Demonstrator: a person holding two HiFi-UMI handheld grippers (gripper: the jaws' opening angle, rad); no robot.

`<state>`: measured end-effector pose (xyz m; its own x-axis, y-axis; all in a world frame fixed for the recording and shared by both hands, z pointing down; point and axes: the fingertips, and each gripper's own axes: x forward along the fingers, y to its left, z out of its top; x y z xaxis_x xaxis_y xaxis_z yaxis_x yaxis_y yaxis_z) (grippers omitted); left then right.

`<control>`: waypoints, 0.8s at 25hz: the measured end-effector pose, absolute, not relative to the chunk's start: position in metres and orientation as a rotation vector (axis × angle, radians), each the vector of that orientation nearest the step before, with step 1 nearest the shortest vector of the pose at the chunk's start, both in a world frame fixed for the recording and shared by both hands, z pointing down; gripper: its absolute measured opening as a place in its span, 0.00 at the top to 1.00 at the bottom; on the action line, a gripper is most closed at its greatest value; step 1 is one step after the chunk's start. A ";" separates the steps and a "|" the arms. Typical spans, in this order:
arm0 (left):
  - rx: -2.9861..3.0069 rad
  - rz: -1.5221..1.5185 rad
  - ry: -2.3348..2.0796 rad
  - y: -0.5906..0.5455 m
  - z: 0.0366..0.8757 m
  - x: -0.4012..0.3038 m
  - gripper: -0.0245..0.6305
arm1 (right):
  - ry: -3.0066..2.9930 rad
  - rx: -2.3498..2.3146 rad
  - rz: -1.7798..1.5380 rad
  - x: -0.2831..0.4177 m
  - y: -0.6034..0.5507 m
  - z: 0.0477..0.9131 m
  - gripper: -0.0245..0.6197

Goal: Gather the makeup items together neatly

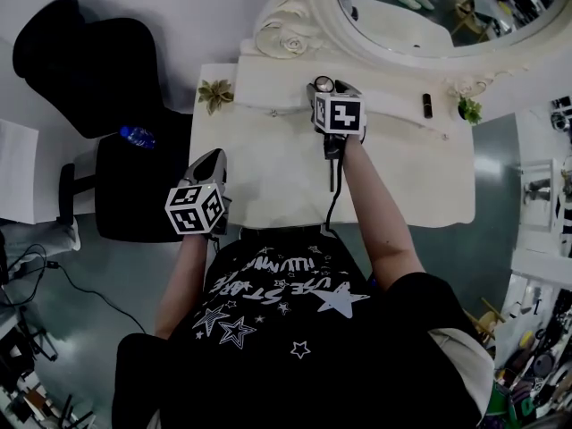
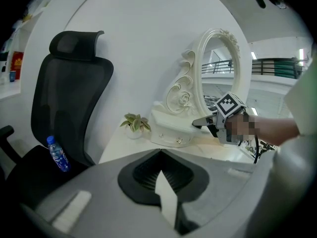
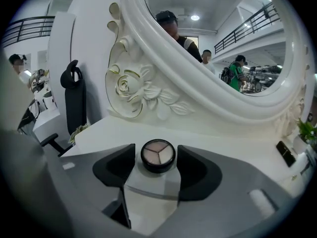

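A round black compact [image 1: 323, 84] with three pale shades lies on the raised white shelf [image 1: 393, 107] under the mirror. My right gripper [image 1: 329, 86] reaches over the vanity table [image 1: 277, 181] to it. In the right gripper view the compact [image 3: 158, 155] sits between the two black pads of the right gripper [image 3: 157, 148], with a thin gap on each side. A slim black makeup stick [image 1: 427, 105] lies further right on the shelf. My left gripper [image 1: 214, 157] hovers at the table's left edge, its jaws closed together on nothing [image 2: 159, 151].
An ornate white mirror [image 1: 295, 25] rises behind the shelf. Small potted plants stand at the back left [image 1: 215, 93] and at the right end [image 1: 468, 110]. A black office chair [image 1: 98, 88] with a blue bottle [image 1: 137, 136] on its seat stands left of the table.
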<state>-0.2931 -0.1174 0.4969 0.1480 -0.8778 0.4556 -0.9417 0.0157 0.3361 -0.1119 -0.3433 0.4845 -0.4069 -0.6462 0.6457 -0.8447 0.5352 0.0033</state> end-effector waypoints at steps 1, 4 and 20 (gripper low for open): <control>1.864 0.148 -1.731 -0.117 0.497 -0.293 0.96 | -2.177 1.201 0.446 -0.112 -0.343 0.486 0.51; 1.867 0.155 -1.721 -0.117 0.499 -0.292 0.96 | -2.174 1.205 0.473 -0.113 -0.344 0.489 0.53; 1.917 0.157 -1.691 -0.122 0.494 -0.279 0.96 | -2.255 1.270 0.452 -0.087 -0.336 0.459 0.58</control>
